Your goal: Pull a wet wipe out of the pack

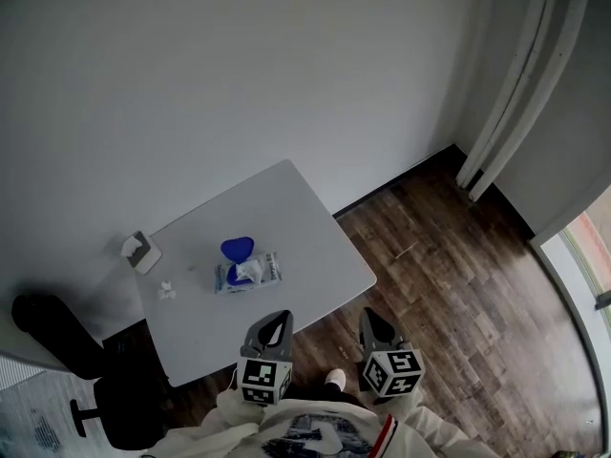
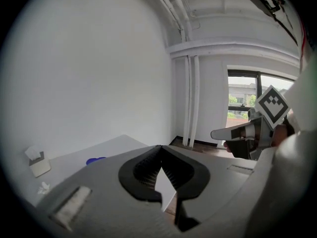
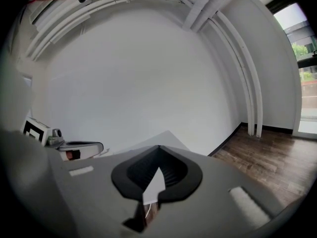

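White table (image 1: 315, 246) carries the pack (image 1: 271, 271), lid (image 1: 238, 248) open, a wipe (image 1: 250, 270) protruding. Left claw (image 1: 274, 324) and right claw (image 1: 374, 322), both closed and empty, are short of the pack; the pull is not yet begun.

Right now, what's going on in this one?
A person stands at the near edge of a white table with a hand-held gripper in each hand. The left hand-held gripper and right hand-held gripper are both shut and empty, short of the wet wipe pack. The pack lies mid-table, blue lid open, a wipe poking out. Neither touches it.
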`<state>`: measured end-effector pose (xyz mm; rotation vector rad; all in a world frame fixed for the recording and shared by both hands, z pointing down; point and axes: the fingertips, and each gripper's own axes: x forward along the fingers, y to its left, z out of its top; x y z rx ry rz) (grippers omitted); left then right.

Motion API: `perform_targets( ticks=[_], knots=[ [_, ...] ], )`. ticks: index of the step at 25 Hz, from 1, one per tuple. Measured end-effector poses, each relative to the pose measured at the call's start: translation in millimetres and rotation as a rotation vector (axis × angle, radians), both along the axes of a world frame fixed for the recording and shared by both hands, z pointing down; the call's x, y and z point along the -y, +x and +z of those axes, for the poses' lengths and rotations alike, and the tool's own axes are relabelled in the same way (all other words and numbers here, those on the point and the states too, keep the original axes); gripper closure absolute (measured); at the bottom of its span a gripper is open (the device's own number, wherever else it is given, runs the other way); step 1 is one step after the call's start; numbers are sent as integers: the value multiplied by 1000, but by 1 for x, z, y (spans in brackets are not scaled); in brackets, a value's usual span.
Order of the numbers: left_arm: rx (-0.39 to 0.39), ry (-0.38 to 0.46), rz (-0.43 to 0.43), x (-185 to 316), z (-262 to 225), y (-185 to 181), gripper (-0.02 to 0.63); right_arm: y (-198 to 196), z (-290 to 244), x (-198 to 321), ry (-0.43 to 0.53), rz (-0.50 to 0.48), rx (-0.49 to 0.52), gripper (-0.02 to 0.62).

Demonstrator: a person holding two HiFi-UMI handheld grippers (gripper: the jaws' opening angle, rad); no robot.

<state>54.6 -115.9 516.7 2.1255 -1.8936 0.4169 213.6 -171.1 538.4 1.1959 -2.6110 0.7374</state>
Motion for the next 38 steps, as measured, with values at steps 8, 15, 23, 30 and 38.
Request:
perform_targets(
  ticks=[8,15,23,30,38],
  knots=[
    [-4,-4,-94,2,1,-26,601,-24,3,5,-4,-71,8,591],
    [-37,-10,-174,8,15,-62,601,-53,10,20,-17,-123,-27,591],
    [-64,-21,-289,12,28,-115,601,-110,17,41,-25,-234,-67,591],
    [-89,-32,-370,18,39,-166,601,-166,20,56,-29,-315,-100,591],
    [-113,-28,-426,27,47,-222,601,-225,24,75,-34,-370,-133,591]
  ],
)
